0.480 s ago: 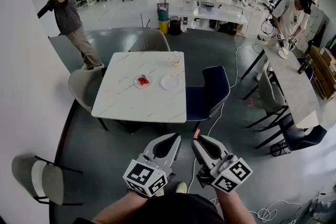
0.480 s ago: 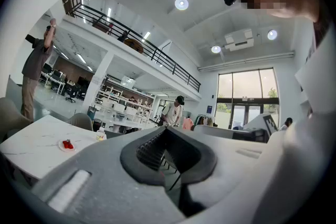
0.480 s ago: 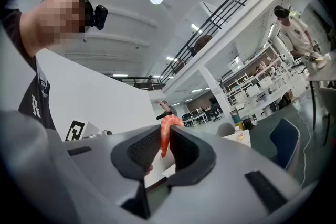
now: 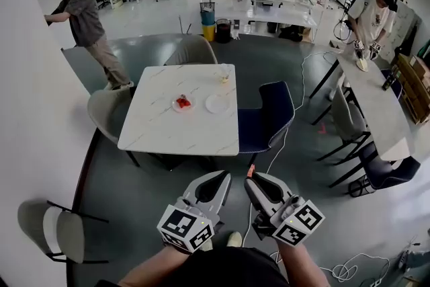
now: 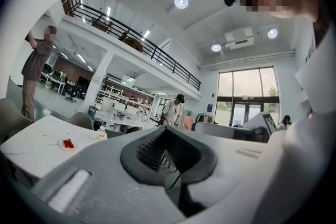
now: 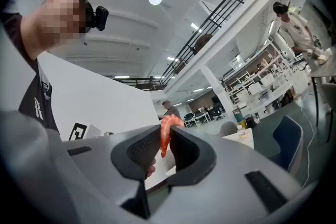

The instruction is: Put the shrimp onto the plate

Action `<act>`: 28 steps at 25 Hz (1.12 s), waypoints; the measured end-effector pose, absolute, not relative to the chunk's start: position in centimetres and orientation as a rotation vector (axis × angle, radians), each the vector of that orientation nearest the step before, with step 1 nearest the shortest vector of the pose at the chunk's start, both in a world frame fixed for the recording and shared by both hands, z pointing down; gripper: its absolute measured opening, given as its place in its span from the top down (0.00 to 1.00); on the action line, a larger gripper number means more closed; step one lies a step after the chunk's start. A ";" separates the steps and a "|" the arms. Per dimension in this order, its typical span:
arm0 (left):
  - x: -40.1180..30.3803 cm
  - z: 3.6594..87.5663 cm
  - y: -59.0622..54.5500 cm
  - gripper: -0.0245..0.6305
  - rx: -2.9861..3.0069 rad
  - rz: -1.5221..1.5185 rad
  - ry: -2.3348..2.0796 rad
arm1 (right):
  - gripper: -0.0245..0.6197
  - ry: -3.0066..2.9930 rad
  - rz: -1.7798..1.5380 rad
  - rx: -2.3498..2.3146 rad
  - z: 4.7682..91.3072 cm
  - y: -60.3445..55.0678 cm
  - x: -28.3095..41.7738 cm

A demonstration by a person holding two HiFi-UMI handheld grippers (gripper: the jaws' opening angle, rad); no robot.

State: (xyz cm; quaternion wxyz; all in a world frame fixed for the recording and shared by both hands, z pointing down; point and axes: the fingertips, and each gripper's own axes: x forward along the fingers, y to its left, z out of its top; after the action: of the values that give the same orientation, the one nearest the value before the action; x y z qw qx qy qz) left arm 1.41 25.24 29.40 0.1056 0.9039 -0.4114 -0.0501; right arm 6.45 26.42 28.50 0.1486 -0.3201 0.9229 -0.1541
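a: how is the right gripper (image 6: pixel 166 132) seen?
b: in the right gripper view its jaws are closed narrowly on an orange shrimp (image 6: pixel 165 138). it is pinched upright between the pads, and its curved top is shown above the tips.
a: and the left gripper (image 5: pixel 166 131)?
b: in the left gripper view its jaws are pressed together at the tips, and nothing is held between them.
a: where are both placed in the head view?
b: at the bottom centre of the frame, side by side, well apart from the white table (image 4: pixel 168 134) in the middle.
a: what is laid on that table?
b: an empty white plate (image 4: pixel 218 105) is set near the table's right edge. just beside it, to the left, something red is carried on a smaller dish (image 4: pixel 177 106), possibly more shrimp, though it is too small to be told. a small container (image 4: pixel 224 75) is stood above the plate in the frame. a dark blue chair (image 4: pixel 269 119) is placed at the table's right side.
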 end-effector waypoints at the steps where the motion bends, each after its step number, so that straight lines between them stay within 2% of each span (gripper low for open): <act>1: 1.4 29.5 25.2 0.95 2.661 -0.144 -1.214 | 0.87 2.650 -0.444 -0.919 28.5 26.4 6.6; 28: 2.4 31.0 22.1 0.95 2.574 -0.128 -1.367 | 0.87 2.635 -0.487 -0.823 29.4 22.6 10.4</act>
State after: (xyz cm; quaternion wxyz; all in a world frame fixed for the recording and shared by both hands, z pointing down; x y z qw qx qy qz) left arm 2.43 22.12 31.05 0.1117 0.8768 -0.4656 -0.0438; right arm 10.41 22.63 29.41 0.1687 -0.2893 0.9266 -0.1712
